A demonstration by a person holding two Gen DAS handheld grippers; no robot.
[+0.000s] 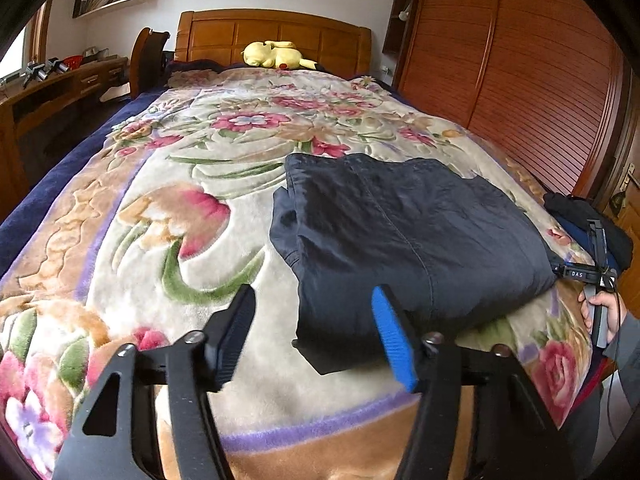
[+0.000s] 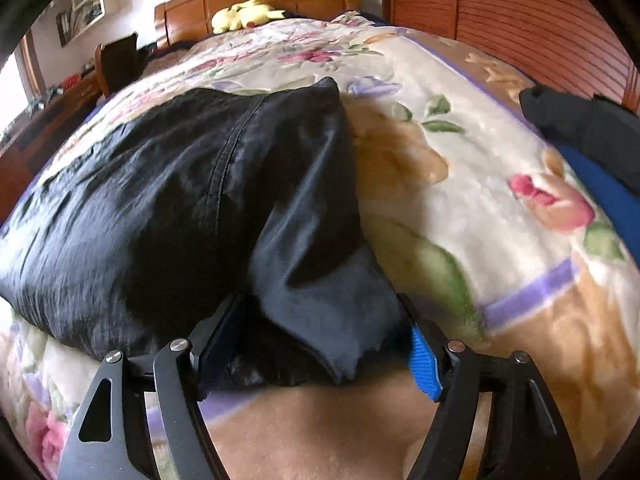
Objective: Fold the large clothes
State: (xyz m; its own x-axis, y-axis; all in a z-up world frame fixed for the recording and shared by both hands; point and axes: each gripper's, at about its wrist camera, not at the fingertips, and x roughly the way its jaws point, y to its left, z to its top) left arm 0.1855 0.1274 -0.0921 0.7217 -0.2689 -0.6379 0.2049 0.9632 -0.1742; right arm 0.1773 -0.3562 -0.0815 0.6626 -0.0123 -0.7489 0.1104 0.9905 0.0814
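A dark navy garment [image 1: 404,236] lies folded into a thick rectangle on the floral blanket [image 1: 160,208]. My left gripper [image 1: 314,322] is open and empty, just above the blanket at the garment's near left corner. In the right wrist view the same garment [image 2: 180,192] fills the left and middle. My right gripper [image 2: 320,320] stands wide, with a bunched corner of the garment between its jaws. The right gripper also shows in the left wrist view [image 1: 588,274] at the garment's right edge, held by a hand.
A yellow plush toy [image 1: 276,55] lies by the wooden headboard [image 1: 272,34]. A pile of dark and blue clothes [image 2: 592,140] sits at the bed's right edge. A wooden wardrobe [image 1: 520,72] stands on the right, a desk [image 1: 52,92] on the left.
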